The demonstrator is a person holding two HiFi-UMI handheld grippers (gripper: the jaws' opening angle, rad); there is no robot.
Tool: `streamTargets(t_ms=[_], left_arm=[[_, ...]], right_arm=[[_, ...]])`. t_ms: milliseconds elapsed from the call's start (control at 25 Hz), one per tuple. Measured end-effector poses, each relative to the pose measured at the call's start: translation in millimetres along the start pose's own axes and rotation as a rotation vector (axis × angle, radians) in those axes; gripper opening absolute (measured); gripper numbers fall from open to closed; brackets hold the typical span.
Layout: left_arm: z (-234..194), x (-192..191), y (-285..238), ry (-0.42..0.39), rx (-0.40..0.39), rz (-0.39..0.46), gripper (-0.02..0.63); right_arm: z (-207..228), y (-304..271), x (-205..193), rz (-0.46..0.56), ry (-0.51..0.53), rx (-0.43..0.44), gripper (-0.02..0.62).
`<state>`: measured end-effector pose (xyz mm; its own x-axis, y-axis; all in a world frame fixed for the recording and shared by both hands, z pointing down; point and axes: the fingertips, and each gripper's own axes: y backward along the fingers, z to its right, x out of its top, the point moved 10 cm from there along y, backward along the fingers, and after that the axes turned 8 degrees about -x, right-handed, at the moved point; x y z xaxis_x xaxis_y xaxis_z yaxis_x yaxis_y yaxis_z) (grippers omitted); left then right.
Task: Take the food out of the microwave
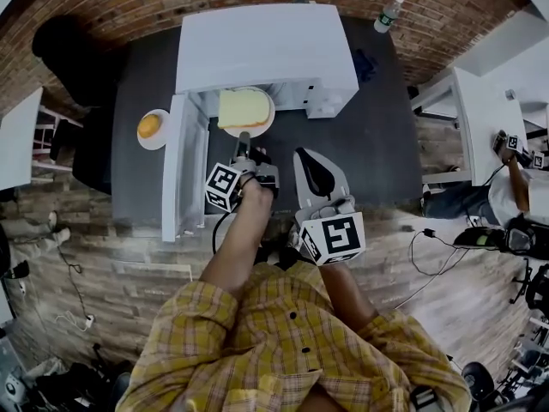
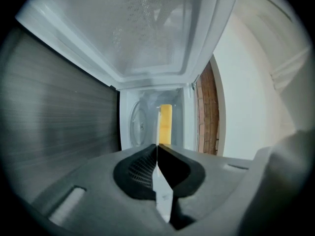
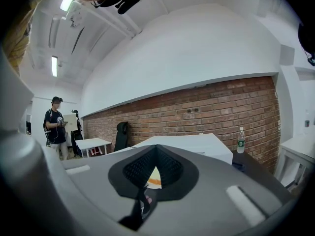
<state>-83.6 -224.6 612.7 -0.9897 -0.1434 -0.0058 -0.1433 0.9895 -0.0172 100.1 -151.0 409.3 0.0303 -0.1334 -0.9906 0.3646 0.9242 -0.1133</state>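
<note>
The right tongs (image 3: pixel 156 154) are seen pressed together at the tips, with nothing caught in them. A pale sliver (image 3: pixel 154 177) with an orange edge is glimpsed through the gap below, too small to tell what it is. Behind, the white microwave (image 3: pixel 197 144) is backed by a brick wall (image 3: pixel 221 107). 1 water bottle (image 3: pixel 240 140) is stood on the dark tabletop (image 3: pixel 253 166) at right. A person (image 3: pixel 56 127) is spotted far left.

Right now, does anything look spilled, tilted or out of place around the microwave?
Nothing stands out. The bread sits on its plate, the left gripper pinches the plate's near rim, and the microwave door is wide open.
</note>
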Motion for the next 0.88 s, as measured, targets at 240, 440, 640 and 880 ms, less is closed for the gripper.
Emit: streamTargets(t_ms=[240, 440, 640, 880], left_arm=[[36.1, -5.0, 25.7, -0.002, -0.003, -0.036, 0.005], [65.9, -10.9, 41.2, 0.023, -0.038, -0.056, 0.005], [86.7, -8.3, 52.8, 0.014, -0.062, -0.069, 0.005], [108.5, -5.7, 63.5, 0.046, -0.094, -0.076, 0.005]], right_arm=[[0.4, 5.9, 4.8, 0.012, -0.01, -0.007, 0.003], [-1.3, 10.8, 10.9, 0.021, -0.019, -0.013, 0.002], [-4.5, 15.6, 14.5, 0.035, -0.023, -0.011, 0.003], [-9.3, 18.7, 18.5, 0.041, -0.005, -0.015, 0.003]])
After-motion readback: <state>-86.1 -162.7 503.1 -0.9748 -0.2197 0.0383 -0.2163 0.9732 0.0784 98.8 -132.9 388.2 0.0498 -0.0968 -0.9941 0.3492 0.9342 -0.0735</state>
